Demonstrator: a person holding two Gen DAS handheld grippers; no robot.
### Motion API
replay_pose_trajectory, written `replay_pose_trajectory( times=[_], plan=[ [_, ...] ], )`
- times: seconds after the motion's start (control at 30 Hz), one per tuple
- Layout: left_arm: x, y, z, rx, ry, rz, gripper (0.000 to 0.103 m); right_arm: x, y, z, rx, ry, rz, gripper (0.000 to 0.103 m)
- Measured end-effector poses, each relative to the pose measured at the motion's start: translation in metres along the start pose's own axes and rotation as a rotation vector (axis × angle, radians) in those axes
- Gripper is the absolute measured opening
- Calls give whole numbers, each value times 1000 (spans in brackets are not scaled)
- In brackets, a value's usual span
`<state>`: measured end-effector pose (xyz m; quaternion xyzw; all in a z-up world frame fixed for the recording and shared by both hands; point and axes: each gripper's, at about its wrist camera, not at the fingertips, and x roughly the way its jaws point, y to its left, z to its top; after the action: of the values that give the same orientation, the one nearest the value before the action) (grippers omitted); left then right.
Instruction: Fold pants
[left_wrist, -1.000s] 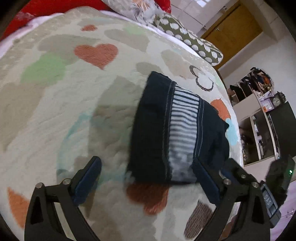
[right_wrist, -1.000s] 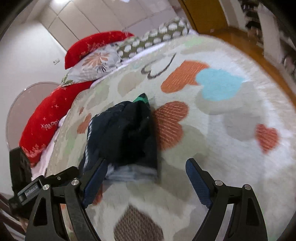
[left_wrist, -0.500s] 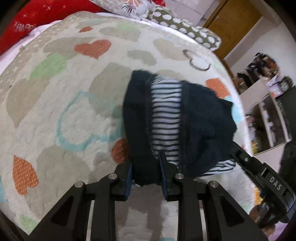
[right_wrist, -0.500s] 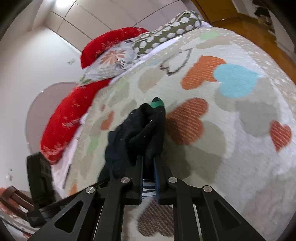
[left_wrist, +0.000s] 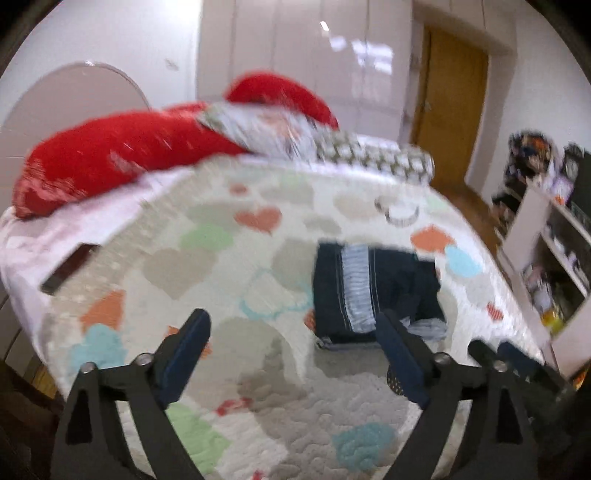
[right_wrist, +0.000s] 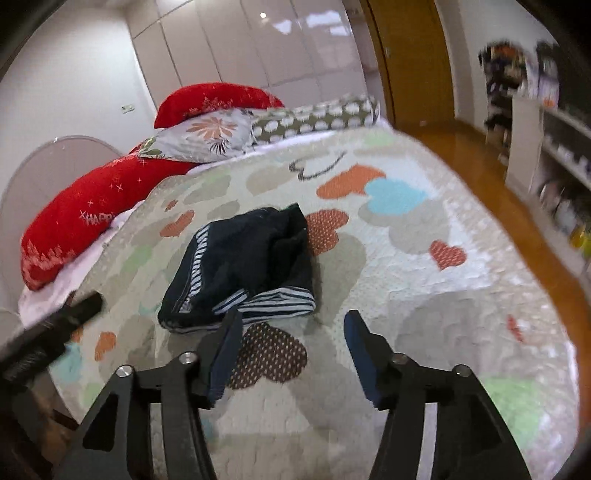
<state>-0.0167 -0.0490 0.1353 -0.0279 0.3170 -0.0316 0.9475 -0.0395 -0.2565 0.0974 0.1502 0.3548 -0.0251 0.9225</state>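
Observation:
The dark navy pants (left_wrist: 373, 291) with a white-striped band lie folded in a compact bundle on the heart-patterned bedspread (left_wrist: 221, 258). They also show in the right wrist view (right_wrist: 243, 266). My left gripper (left_wrist: 291, 347) is open and empty, pulled back from the near edge of the bundle. My right gripper (right_wrist: 291, 350) is open and empty, just in front of the bundle's striped near edge. The left gripper's black body (right_wrist: 48, 332) shows at the left of the right wrist view.
Red pillows (right_wrist: 96, 218), a floral pillow (right_wrist: 207, 136) and a spotted bolster (right_wrist: 314, 118) lie at the head of the bed. A wooden door (left_wrist: 450, 114) and cluttered shelves (left_wrist: 546, 258) stand to the right, past the bed's edge.
Both grippers were shut on the pants half a second ago. Both have let go, opened and drawn back. The bundle now rests on the bedspread.

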Motion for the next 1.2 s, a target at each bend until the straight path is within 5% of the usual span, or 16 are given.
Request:
replay_pose_trajectory(
  times=[0.2, 0.4, 0.57, 1.2],
  plan=[
    [-51, 8, 16, -44, -150, -40, 103, -26, 21, -14, -38, -48, -18, 70],
    [-64, -1, 16, -50, -96, -108, 103, -40, 40, -30, -95, -39, -27, 72],
    [-56, -13, 6, -10, -29, -87, 103, -48, 52, -41, -168, -46, -56, 77],
    [-45, -16, -14, 0, 50, -139, 103, -43, 34, -40, -98, -29, -166, 78]
  ],
)
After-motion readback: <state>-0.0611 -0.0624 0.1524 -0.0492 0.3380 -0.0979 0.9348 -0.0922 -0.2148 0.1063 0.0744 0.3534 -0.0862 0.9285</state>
